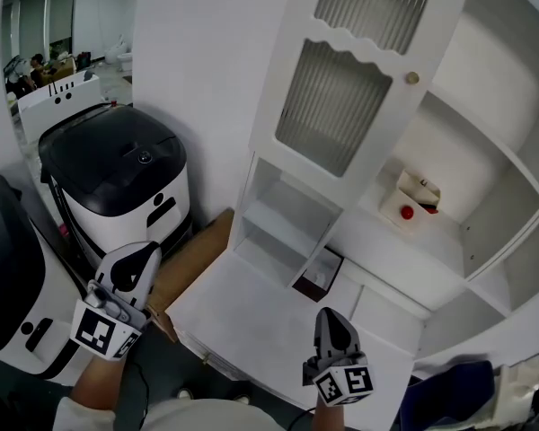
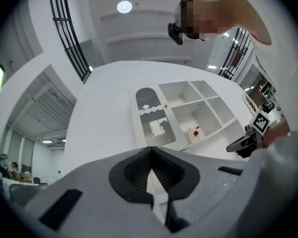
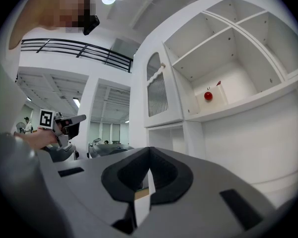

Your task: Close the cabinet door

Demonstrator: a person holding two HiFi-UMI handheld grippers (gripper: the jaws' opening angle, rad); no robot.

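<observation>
The white cabinet door (image 1: 341, 97) with two ribbed glass panes and a small round knob (image 1: 412, 77) stands swung open, its free edge toward me. The door also shows in the left gripper view (image 2: 156, 125) and the right gripper view (image 3: 158, 95). On the shelf behind it sits a small red object (image 1: 407, 212). My left gripper (image 1: 146, 254) is low at the left, well short of the door, shut and empty. My right gripper (image 1: 329, 316) hovers over the cabinet's counter, below the door, also shut with nothing in it. Neither touches the door.
A black-topped white machine (image 1: 117, 164) stands left of the cabinet, and another dark-fronted one (image 1: 4, 268) is at the far left. A brown cardboard sheet (image 1: 193, 259) lies between machine and cabinet. The open niche under the door holds a small box (image 1: 319, 275). The white counter (image 1: 251, 317) juts toward me.
</observation>
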